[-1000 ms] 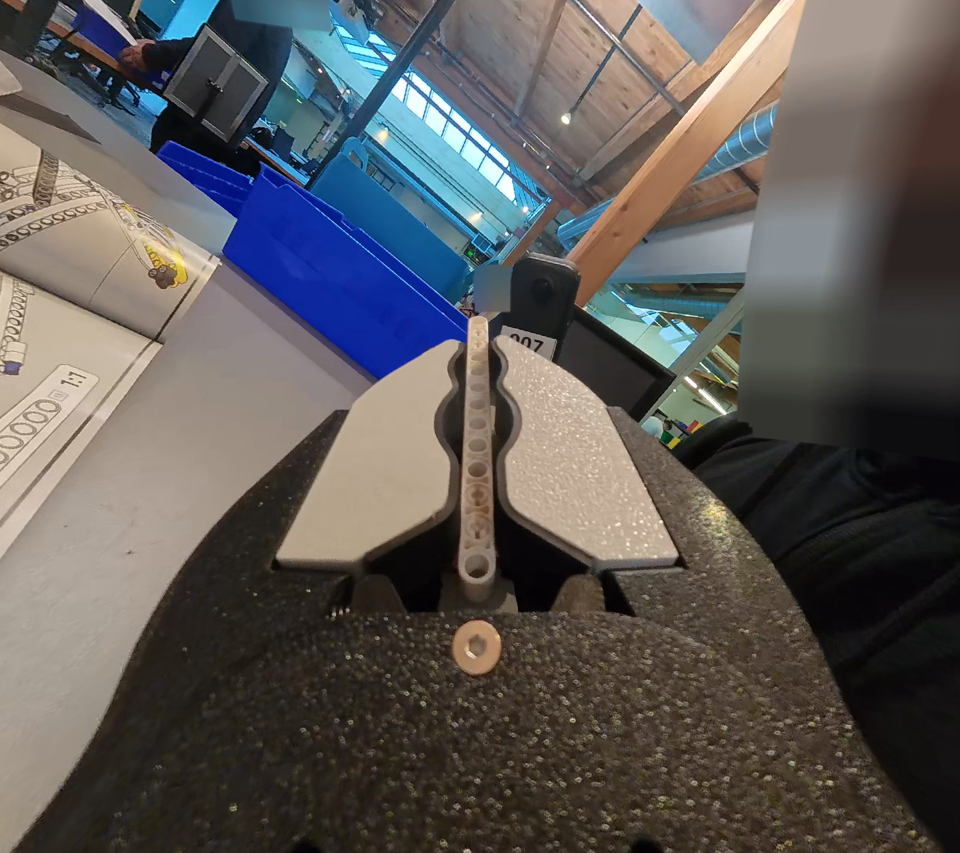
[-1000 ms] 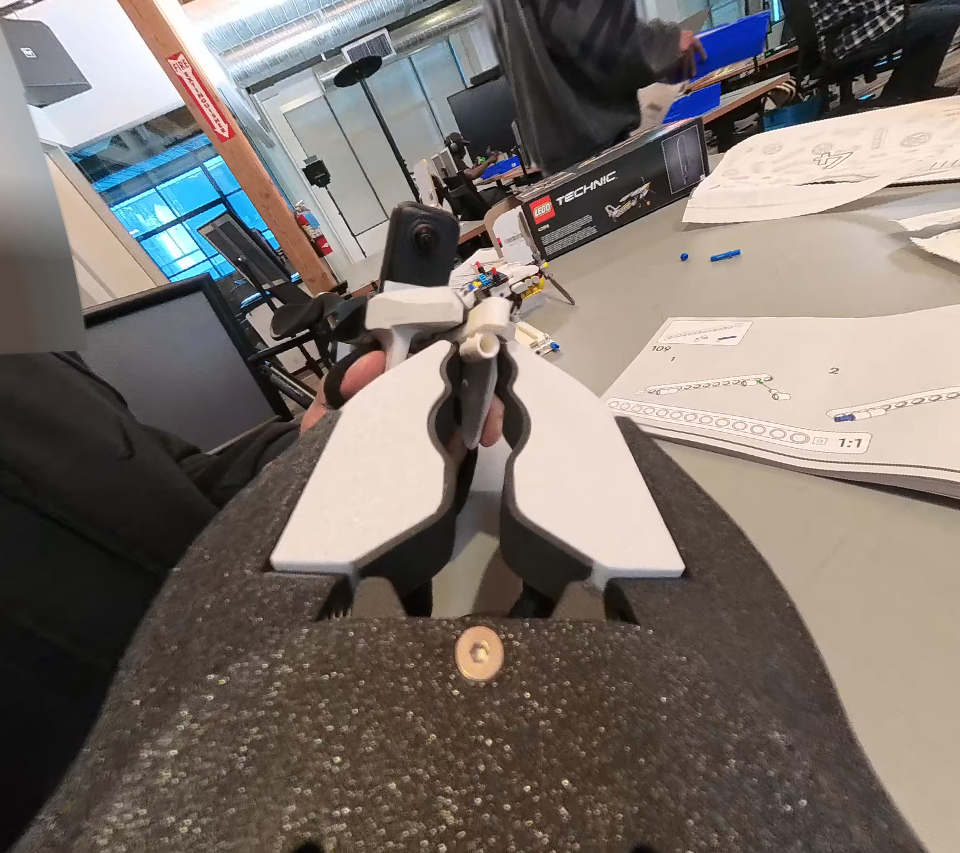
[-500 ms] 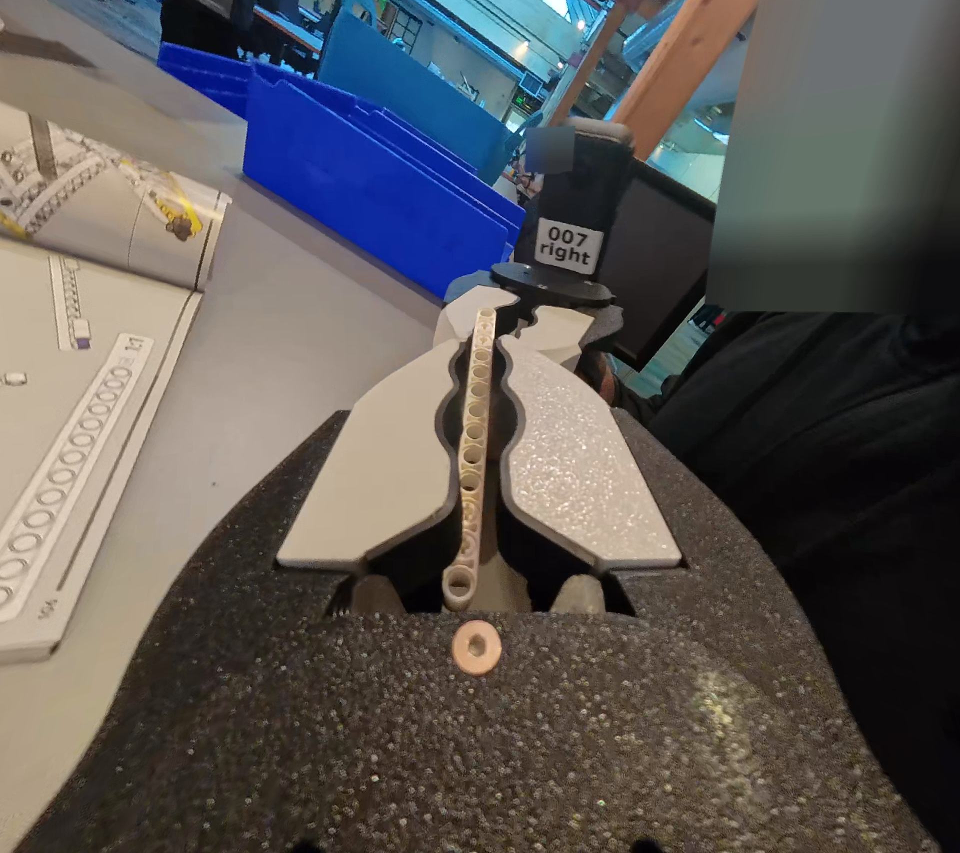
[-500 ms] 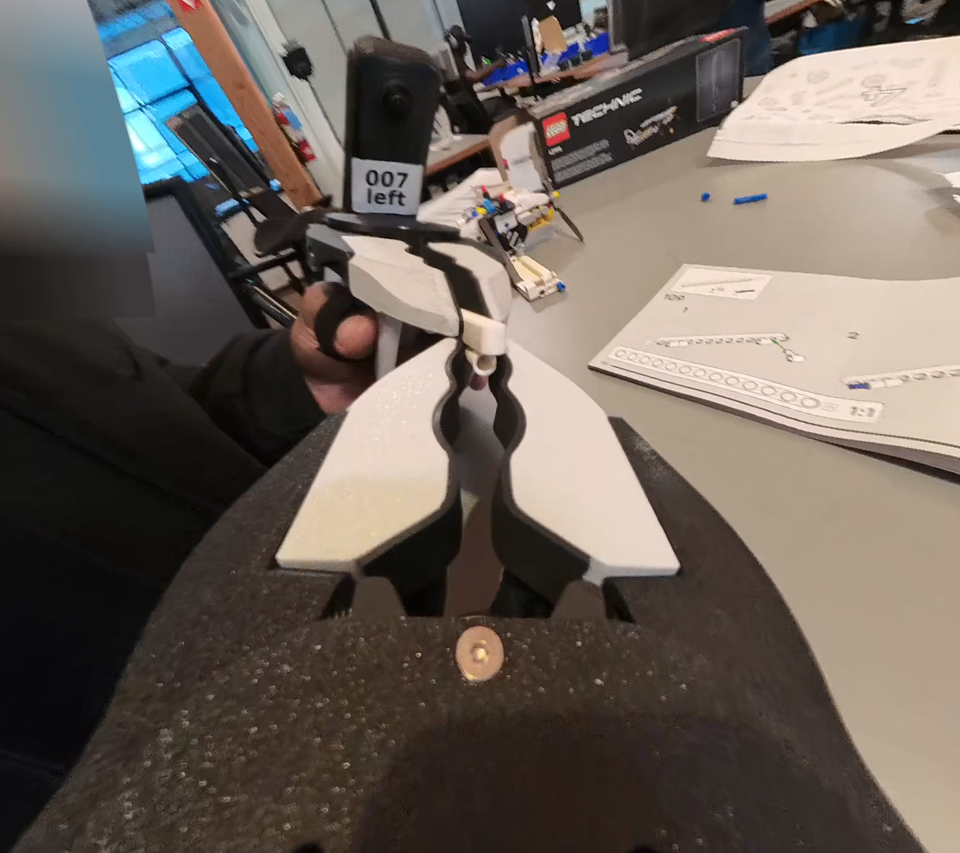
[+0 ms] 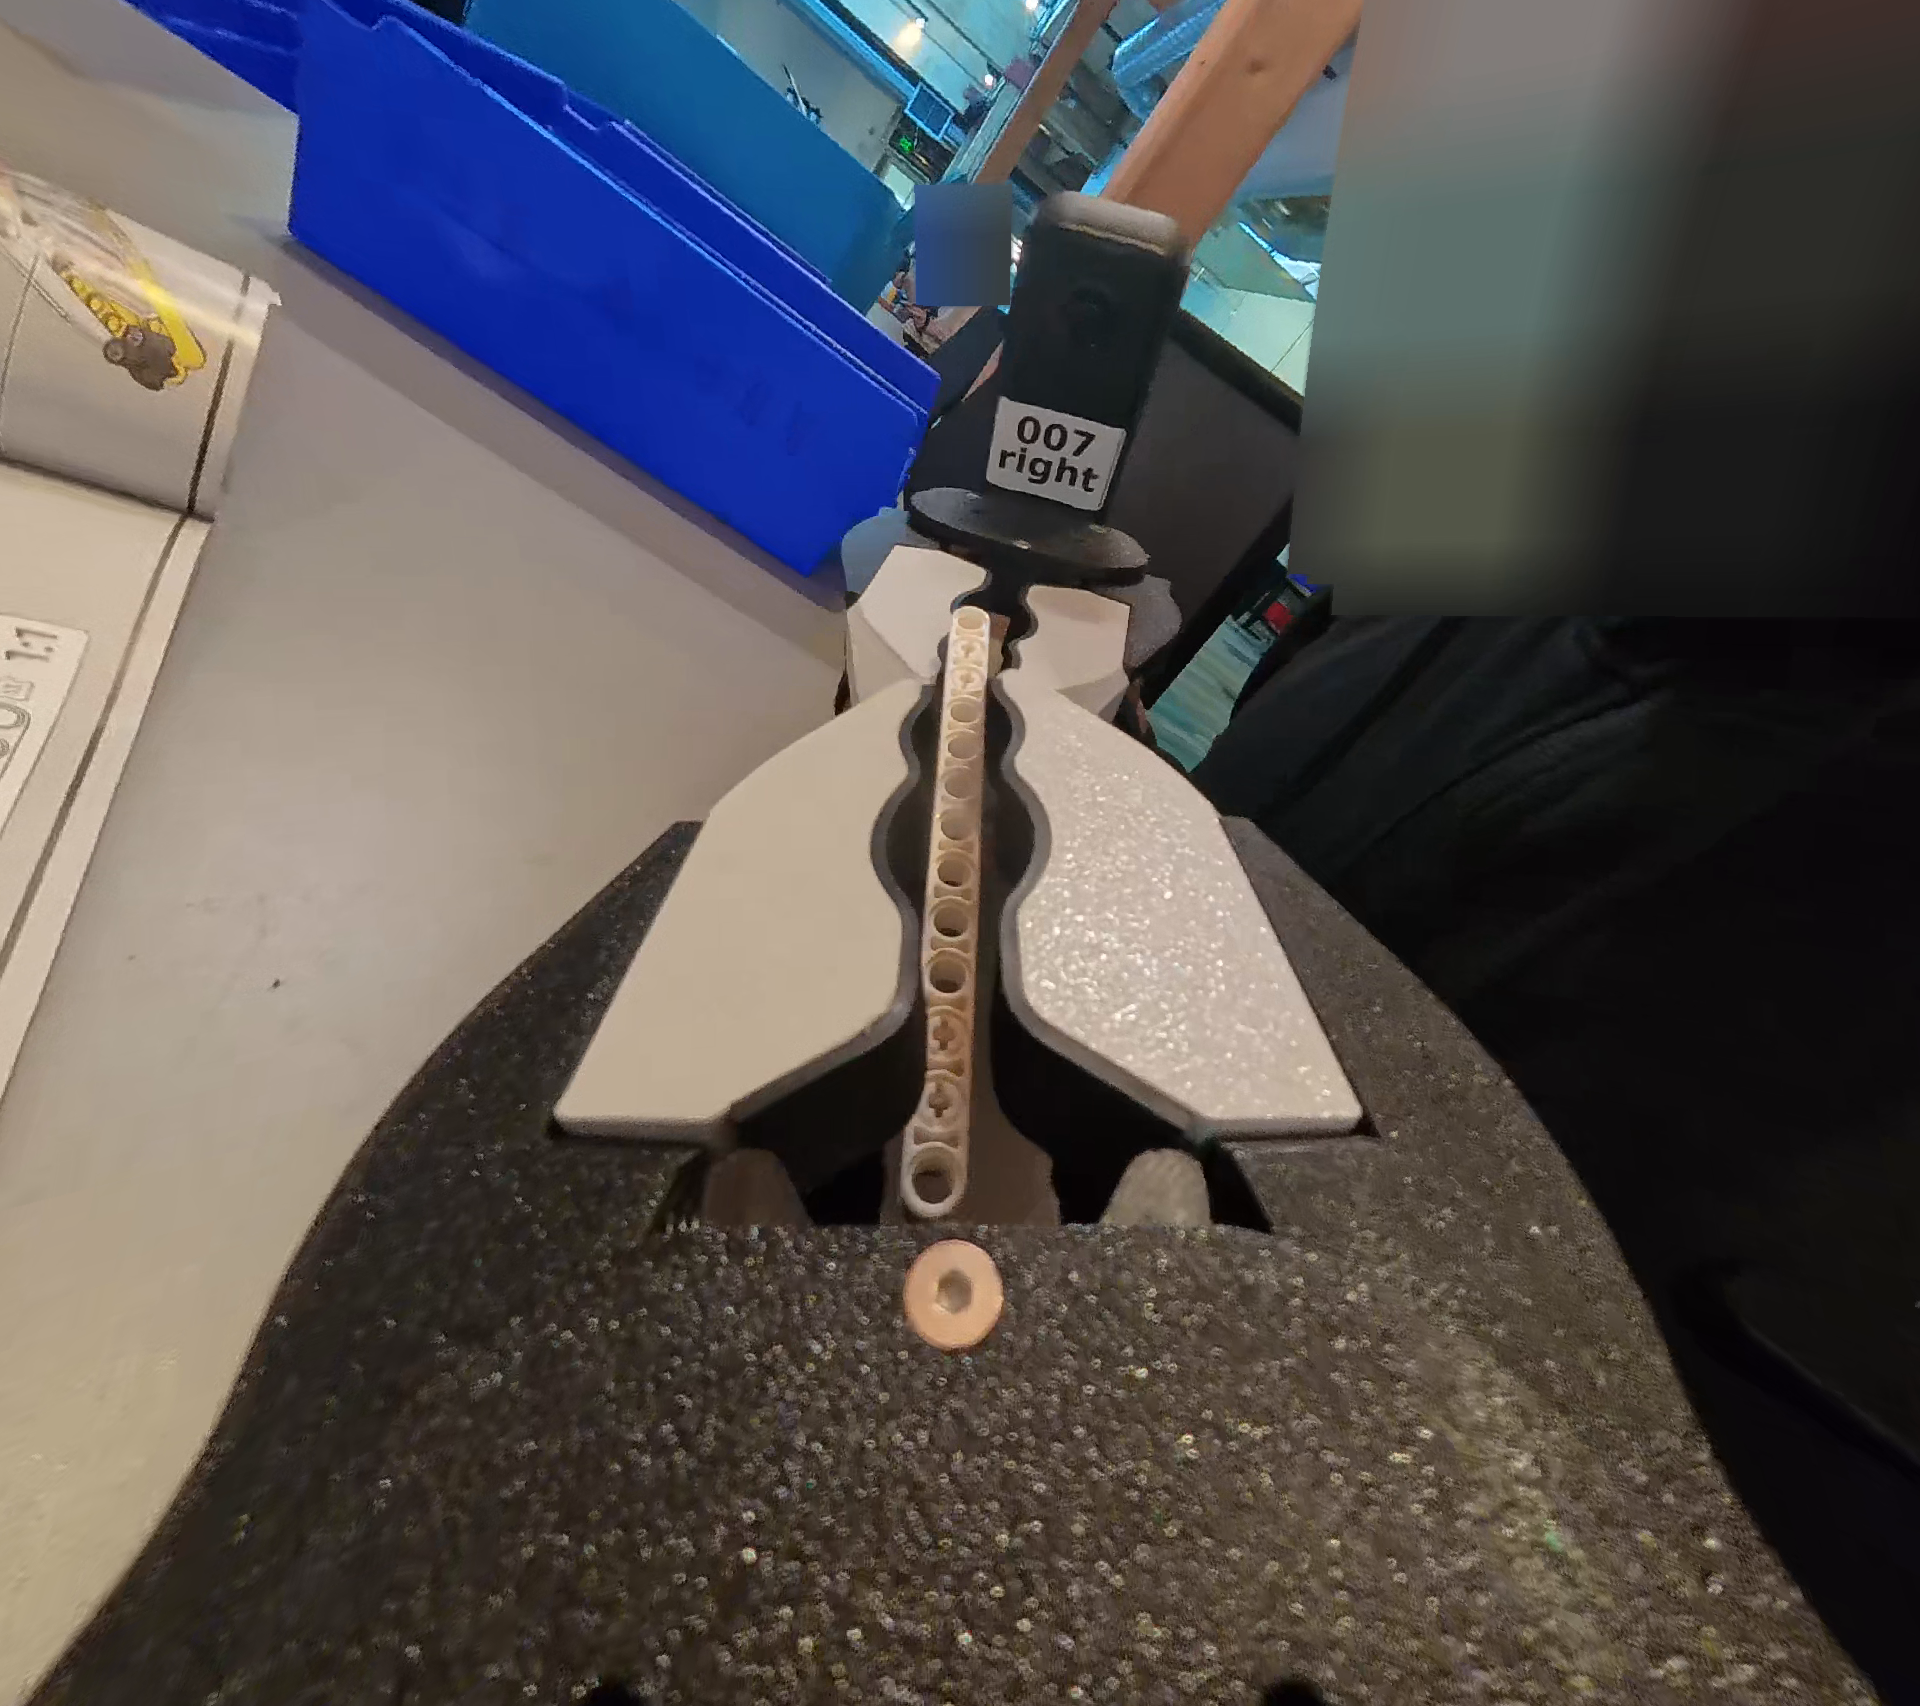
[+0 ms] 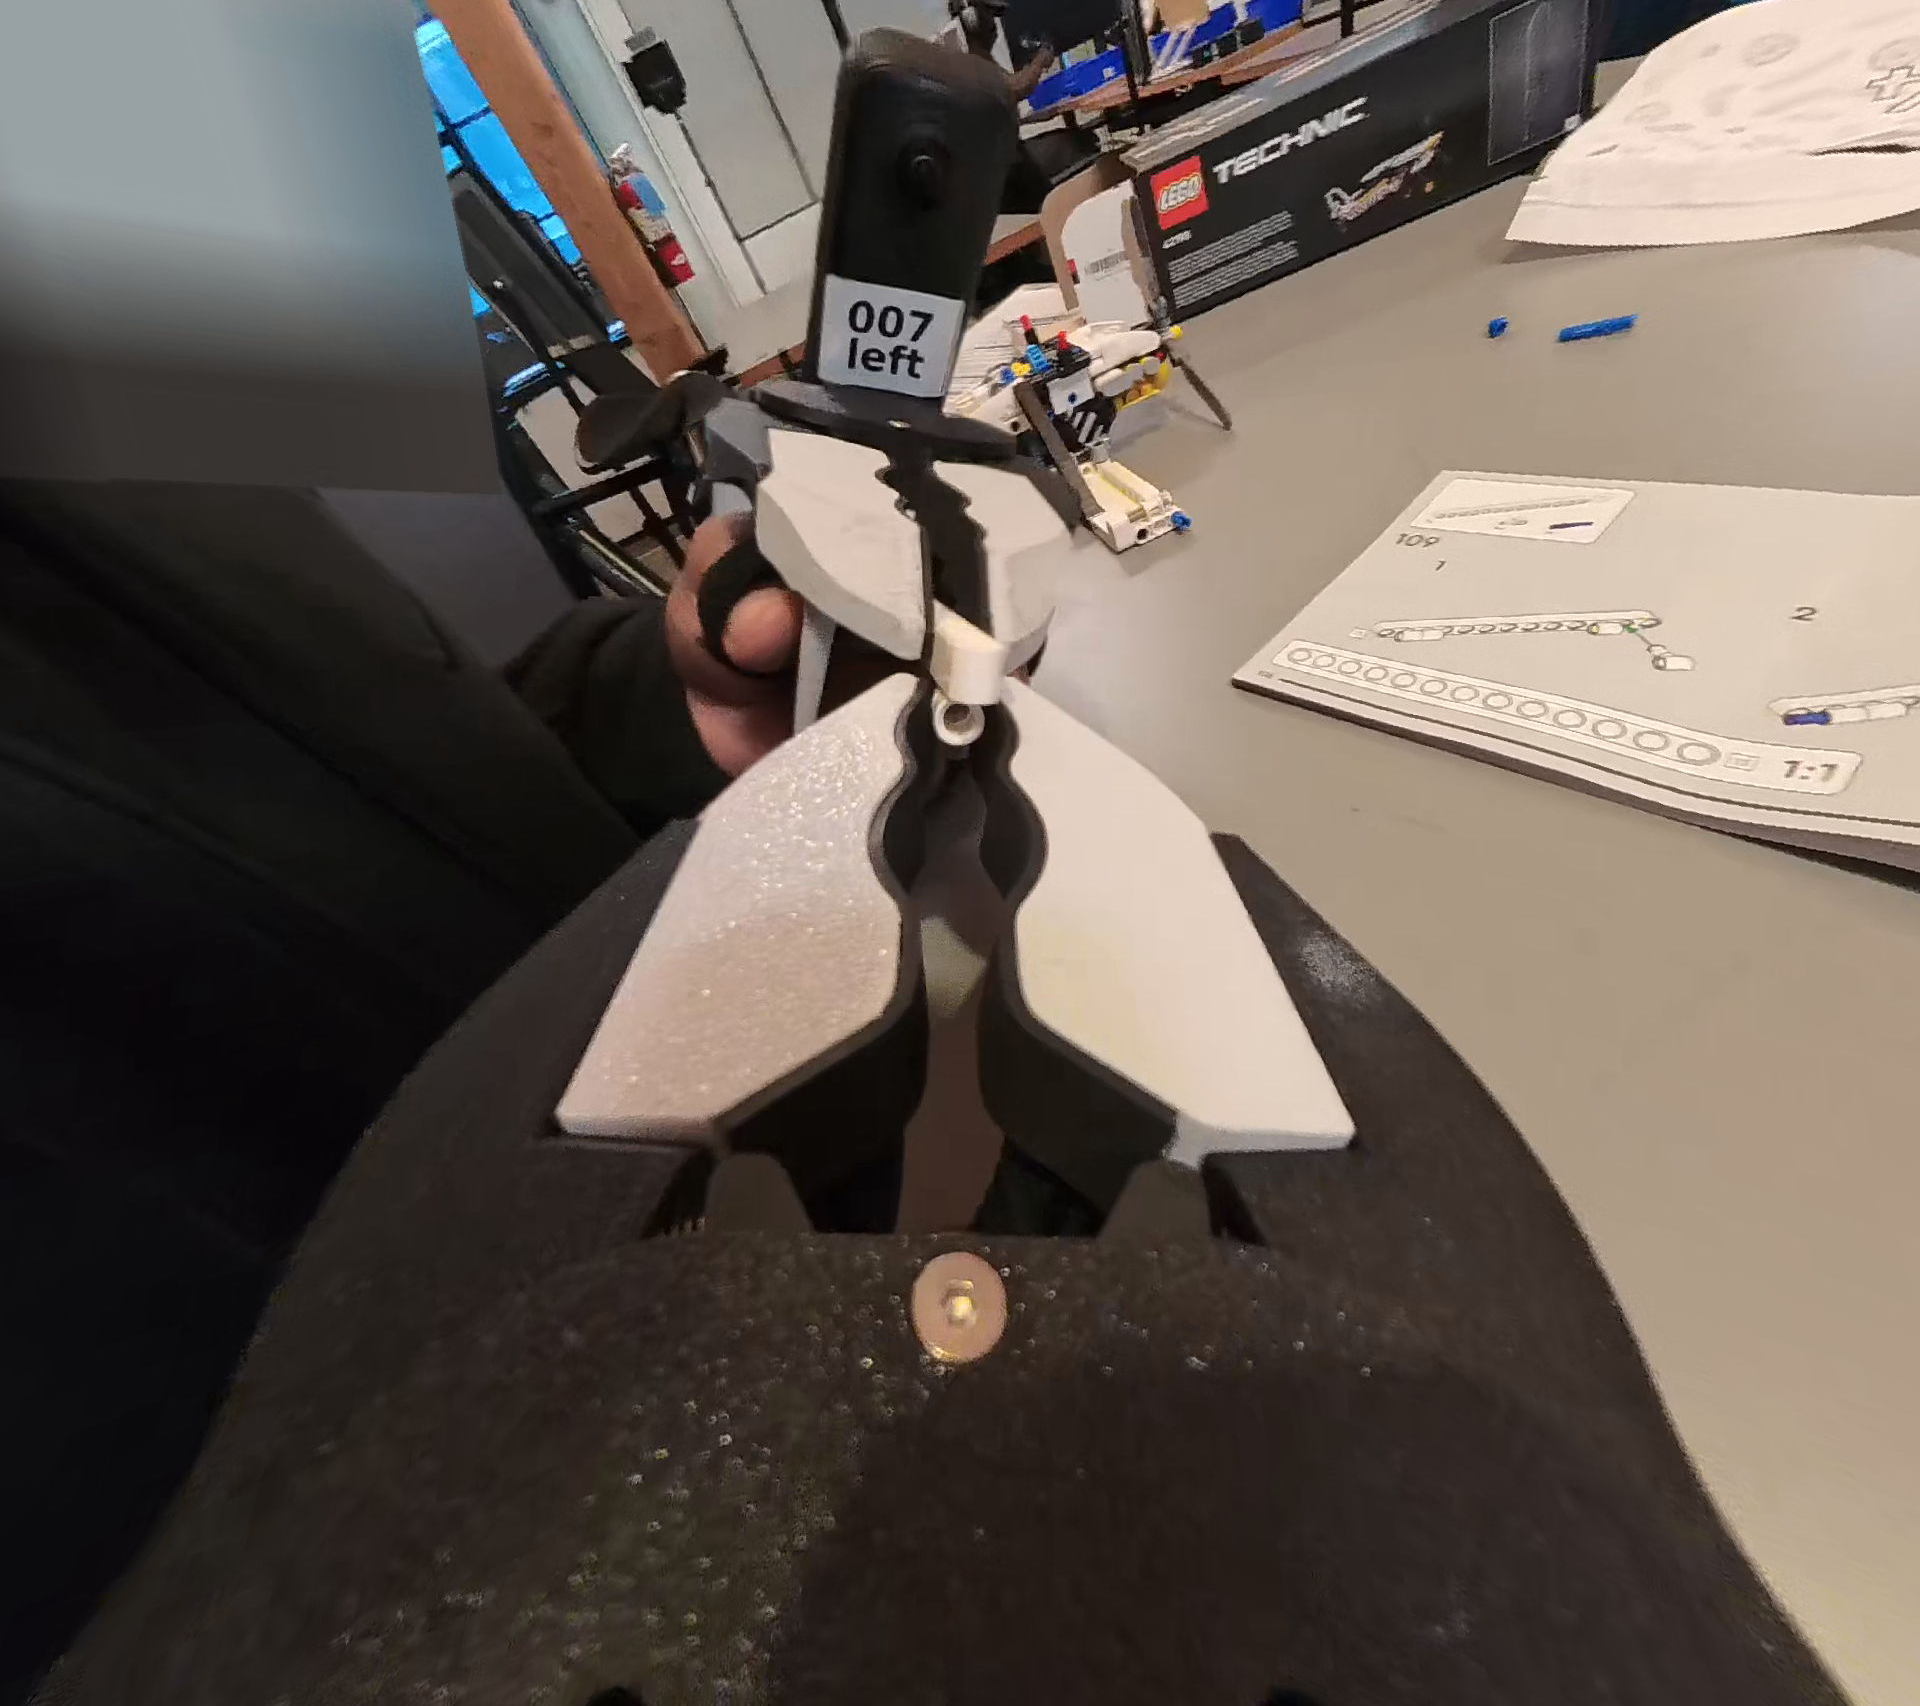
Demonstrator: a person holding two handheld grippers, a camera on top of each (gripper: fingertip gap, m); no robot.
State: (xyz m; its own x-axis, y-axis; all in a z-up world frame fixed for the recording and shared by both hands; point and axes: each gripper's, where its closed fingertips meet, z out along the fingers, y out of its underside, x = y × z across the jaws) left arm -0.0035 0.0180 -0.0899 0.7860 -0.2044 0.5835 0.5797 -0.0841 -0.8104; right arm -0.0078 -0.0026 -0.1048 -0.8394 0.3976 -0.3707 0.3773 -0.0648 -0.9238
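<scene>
My left gripper (image 5: 961,700) is shut on a long white beam with holes (image 5: 951,908). The beam lies lengthwise between the pads and its far end sticks out past the fingertips. My right gripper (image 6: 956,726) is shut on a small light grey tube-shaped piece (image 6: 956,714), held at its fingertips. The two grippers face each other tip to tip above the grey table (image 6: 1455,981). The right gripper also shows in the left wrist view (image 5: 1013,617), just beyond the beam's end. The left gripper shows in the right wrist view (image 6: 935,617), with the beam's end (image 6: 971,657) right above the small piece.
Blue bins (image 5: 540,243) stand at the table's far side. An open instruction booklet (image 6: 1621,669), a black box (image 6: 1361,139), a partly built model (image 6: 1091,399), small blue pieces (image 6: 1595,328) and loose sheets (image 6: 1745,139) lie on the table. A person's dark sleeve (image 6: 260,773) is at the left. Left and right tips are no more than a few centimetres apart.
Both grippers have tilted down and drawn closer tip to tip. The right pads have narrowed onto the small piece. The beam has stayed in the left grasp.
</scene>
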